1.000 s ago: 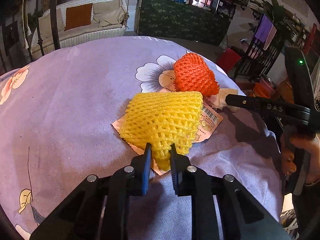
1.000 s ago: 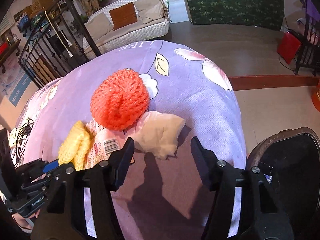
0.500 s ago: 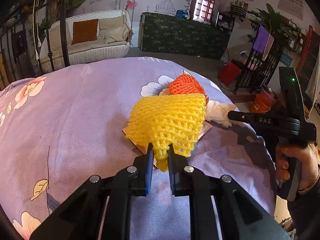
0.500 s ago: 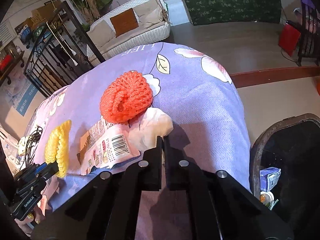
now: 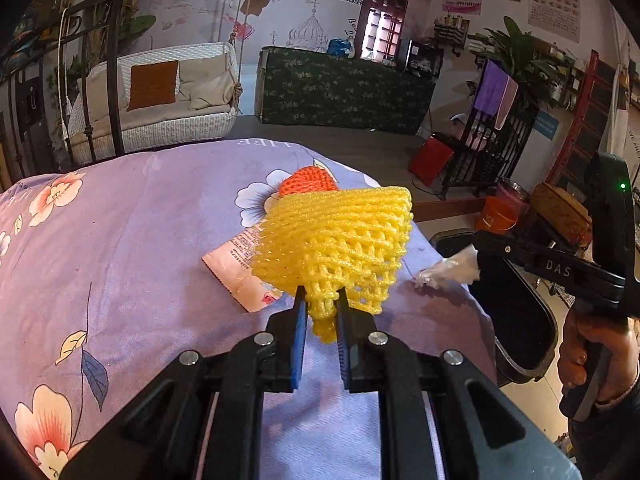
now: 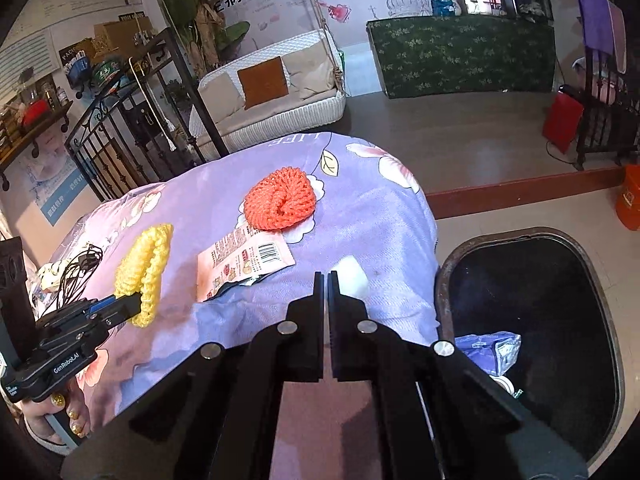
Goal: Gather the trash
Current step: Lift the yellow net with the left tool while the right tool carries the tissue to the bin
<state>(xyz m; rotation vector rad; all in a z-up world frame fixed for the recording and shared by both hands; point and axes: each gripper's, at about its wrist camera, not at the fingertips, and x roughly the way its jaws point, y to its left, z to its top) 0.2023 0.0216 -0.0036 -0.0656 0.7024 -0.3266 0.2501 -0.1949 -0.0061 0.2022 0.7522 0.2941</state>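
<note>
My left gripper [image 5: 322, 312] is shut on the yellow foam fruit net [image 5: 336, 244] and holds it lifted above the purple flowered cloth [image 5: 140, 240]; the net also shows in the right wrist view [image 6: 146, 268]. My right gripper [image 6: 326, 280] is shut on a crumpled white tissue [image 6: 352, 276], seen from the left wrist view [image 5: 452, 268] near the bin. An orange foam net [image 6: 280, 200] and a pink snack wrapper [image 6: 244, 260] lie on the cloth.
A black trash bin [image 6: 532, 312] stands open on the floor at the table's right edge, with a blue wrapper [image 6: 488, 348] inside. A black cable [image 6: 80, 268] lies at the table's left. An orange bucket [image 5: 496, 216] stands beyond the bin.
My left gripper has lifted the yellow net off the wrapper. My right gripper shut on the white tissue, lifted it and moved it right toward the bin.
</note>
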